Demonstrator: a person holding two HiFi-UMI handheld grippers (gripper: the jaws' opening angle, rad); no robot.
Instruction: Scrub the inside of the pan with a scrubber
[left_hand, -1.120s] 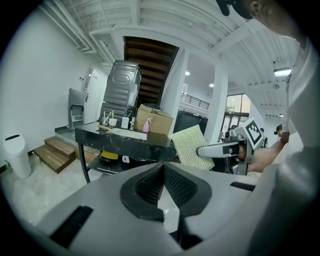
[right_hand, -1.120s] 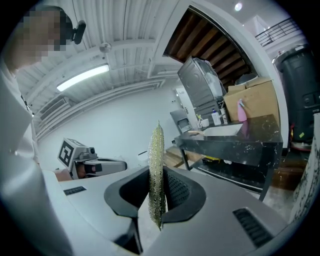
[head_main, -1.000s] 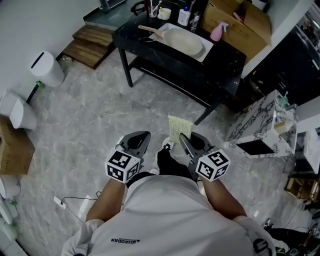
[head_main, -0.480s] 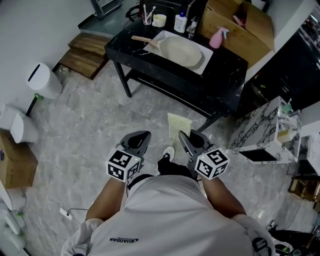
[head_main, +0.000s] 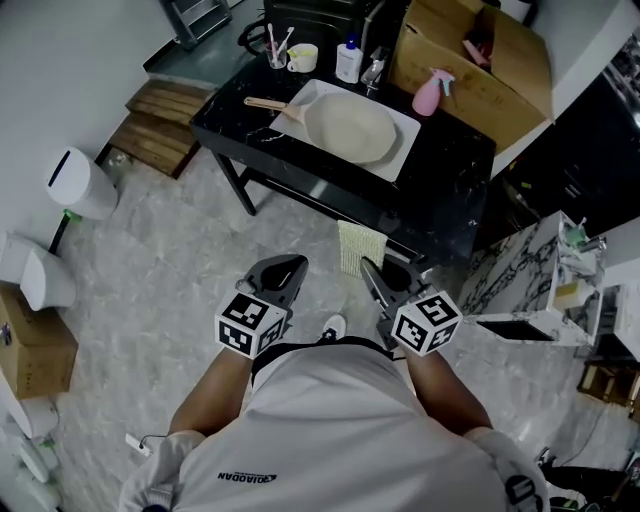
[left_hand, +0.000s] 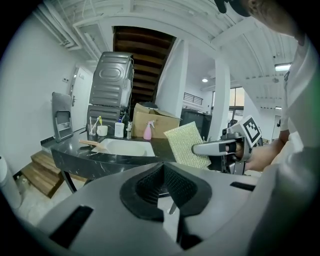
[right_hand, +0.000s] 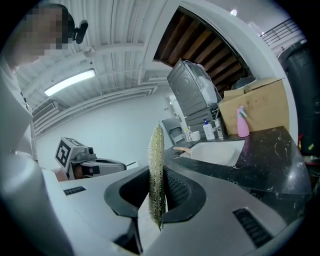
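Closed left hand-held gripper (left_hand: 165, 192), scrubber (left_hand: 187, 145) beyond

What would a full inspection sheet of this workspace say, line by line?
Surface: black table, crowded along the back.
Job's things: pan in a white tray; scrubber clamped in the right gripper.
Clutter: pink spray bottle, cardboard box, cup of brushes.
Grippers: left gripper shut, empty; right shut on the scrubber; both away from the pan.
Cables: white cable on the floor.
Surroundings: white bin, wooden steps.

A black table (head_main: 455, 150) stands on a grey marbled floor (head_main: 170, 270) beside a white wall (head_main: 70, 70); wooden steps (head_main: 160, 120) lie off its left end.
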